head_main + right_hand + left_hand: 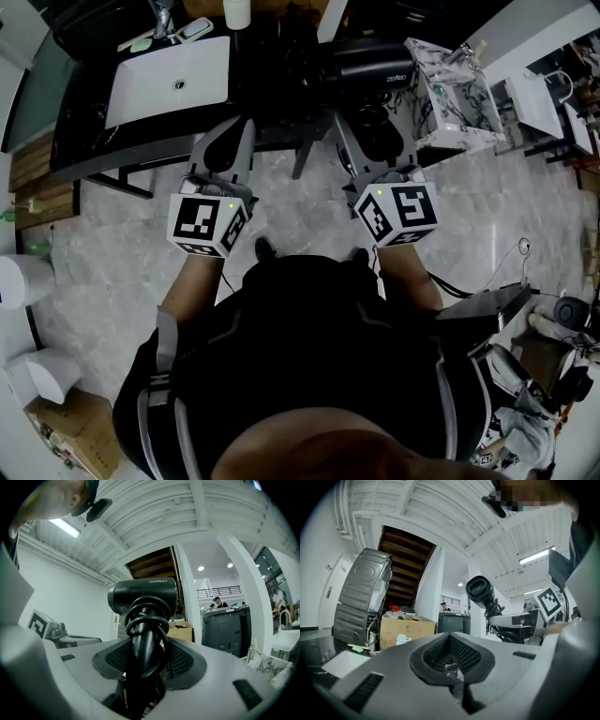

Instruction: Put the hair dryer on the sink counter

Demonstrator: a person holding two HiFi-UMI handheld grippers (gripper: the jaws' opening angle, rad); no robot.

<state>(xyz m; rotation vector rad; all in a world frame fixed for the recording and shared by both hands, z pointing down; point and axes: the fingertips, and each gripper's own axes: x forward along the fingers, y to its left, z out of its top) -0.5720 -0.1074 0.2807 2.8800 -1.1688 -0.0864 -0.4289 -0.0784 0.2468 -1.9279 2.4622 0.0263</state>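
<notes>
Right tool (149, 657): jaws clamped on handle of black hair dryer (143, 597), cord coiled round handle, dryer body above jaws. In head view, hair dryer (367, 67) sits right of white basin (169, 80), left of marbled white box (450, 94); cannot tell if it touches dark bench (80, 136). Left tool (451, 657): jaws together, nothing between them, held beside right tool, near bench front edge. Both tools over pale marble floor (112, 272).
</notes>
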